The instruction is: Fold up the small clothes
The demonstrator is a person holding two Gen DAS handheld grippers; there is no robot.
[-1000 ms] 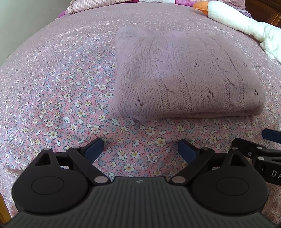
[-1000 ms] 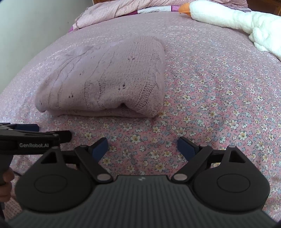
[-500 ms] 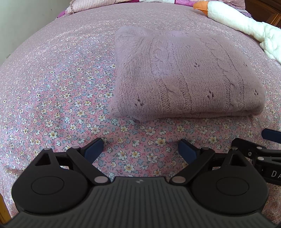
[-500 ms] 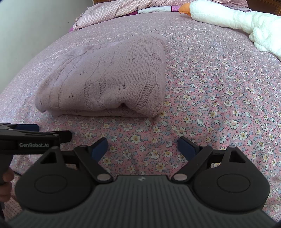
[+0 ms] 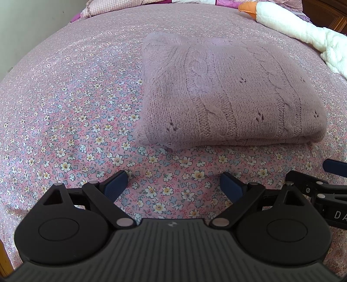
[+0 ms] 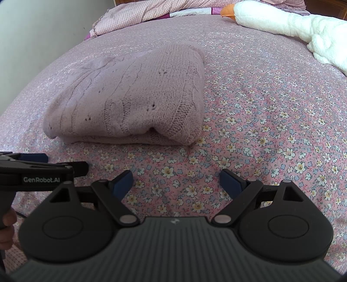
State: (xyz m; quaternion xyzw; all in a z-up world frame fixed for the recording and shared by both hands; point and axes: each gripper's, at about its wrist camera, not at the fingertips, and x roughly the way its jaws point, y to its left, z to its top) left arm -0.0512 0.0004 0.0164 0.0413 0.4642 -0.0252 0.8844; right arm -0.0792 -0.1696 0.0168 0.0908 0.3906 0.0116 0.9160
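A mauve cable-knit sweater (image 5: pixel 227 97) lies folded into a thick rectangle on the floral bedspread (image 5: pixel 71 121); the right wrist view shows the sweater (image 6: pixel 134 99) from its right end, with the layers stacked. My left gripper (image 5: pixel 173 184) hovers open just short of the sweater's near edge, nothing between its blue pads. My right gripper (image 6: pixel 176 180) is open too, empty, near the sweater's right front corner. Each gripper shows at the edge of the other's view: the right gripper's blue fingertip (image 5: pixel 335 166) and the left gripper's blue fingertip (image 6: pixel 32 157).
A white plush goose (image 6: pixel 288 23) with an orange beak stretches across the far right of the bed. Pink checked bedding (image 6: pixel 151 13) is bunched at the headboard end. A pale wall (image 6: pixel 32 32) runs along the left. A hand (image 6: pixel 6 227) holds the left gripper's handle.
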